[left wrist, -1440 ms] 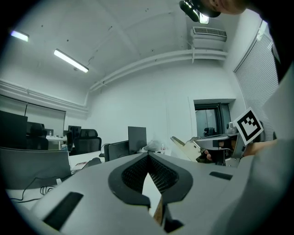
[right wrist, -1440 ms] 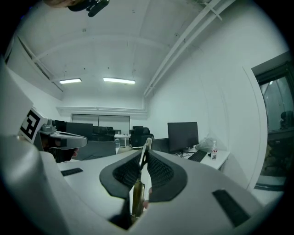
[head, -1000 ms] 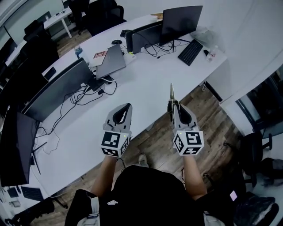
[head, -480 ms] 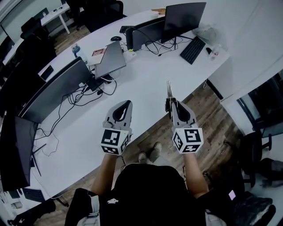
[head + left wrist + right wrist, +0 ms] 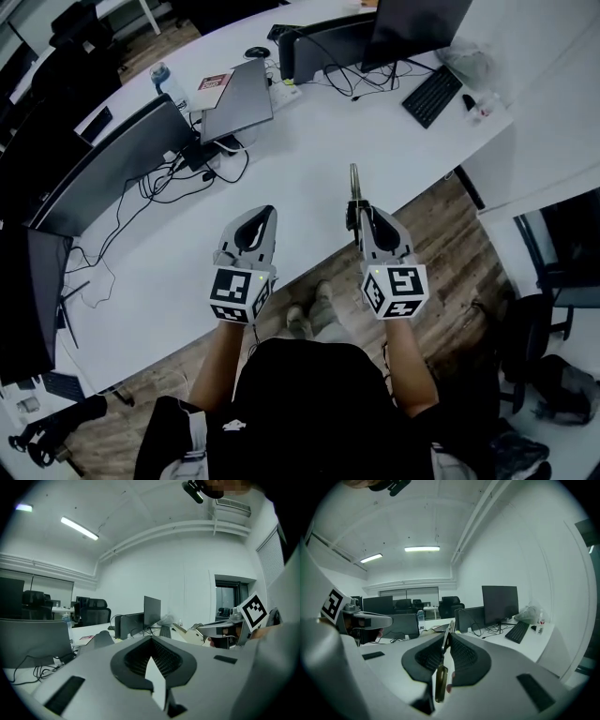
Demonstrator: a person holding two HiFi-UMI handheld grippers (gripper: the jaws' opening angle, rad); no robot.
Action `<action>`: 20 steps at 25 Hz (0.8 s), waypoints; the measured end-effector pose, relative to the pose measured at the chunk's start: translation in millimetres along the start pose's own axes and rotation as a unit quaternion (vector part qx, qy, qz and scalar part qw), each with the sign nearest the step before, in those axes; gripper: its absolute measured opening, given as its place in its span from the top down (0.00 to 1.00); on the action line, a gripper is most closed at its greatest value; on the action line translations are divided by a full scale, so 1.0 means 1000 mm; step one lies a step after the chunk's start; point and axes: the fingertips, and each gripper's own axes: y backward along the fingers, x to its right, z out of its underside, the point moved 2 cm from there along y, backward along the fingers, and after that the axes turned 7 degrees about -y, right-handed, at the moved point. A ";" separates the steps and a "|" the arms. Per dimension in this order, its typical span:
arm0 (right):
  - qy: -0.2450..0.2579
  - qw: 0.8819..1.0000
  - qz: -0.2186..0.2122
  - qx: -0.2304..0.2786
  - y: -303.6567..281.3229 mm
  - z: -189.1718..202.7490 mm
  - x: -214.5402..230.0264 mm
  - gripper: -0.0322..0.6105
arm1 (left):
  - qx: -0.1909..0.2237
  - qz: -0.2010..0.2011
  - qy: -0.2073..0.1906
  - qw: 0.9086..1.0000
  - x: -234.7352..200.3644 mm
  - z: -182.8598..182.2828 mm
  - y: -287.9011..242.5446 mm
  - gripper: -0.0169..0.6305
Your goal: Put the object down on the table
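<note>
A long white curved table fills the room ahead of the person, standing on brown wood-plank flooring. On it are dark flat monitors, a closed grey laptop, a black keyboard, loose black cables and a clear water bottle; all sit well back from the near edge, and the white top just ahead of the grippers is bare.

The grey plastic right gripper is clamped on a slim flat metal tool, which is held up in the air rather than resting on the table. The tool's long axis runs in line with the jaws, pointing away from the person towards the monitors, with its far tip over the table's near edge. In the right gripper view it stands on edge between the ribbed black pads, dull brassy with a rounded near end.

The matching left gripper is just beside it, its jaws together with nothing between them.
</note>
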 end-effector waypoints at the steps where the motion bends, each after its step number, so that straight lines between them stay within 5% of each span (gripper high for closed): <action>1: 0.000 1.000 -0.003 -0.006 -0.006 0.004 0.003 0.88 | -0.006 -0.002 0.003 1.000 0.000 0.005 -0.004 0.95; 20: 0.011 0.983 -0.074 -0.168 -0.101 0.128 0.036 0.88 | -0.102 -0.035 0.056 0.993 0.000 0.100 -0.054 0.95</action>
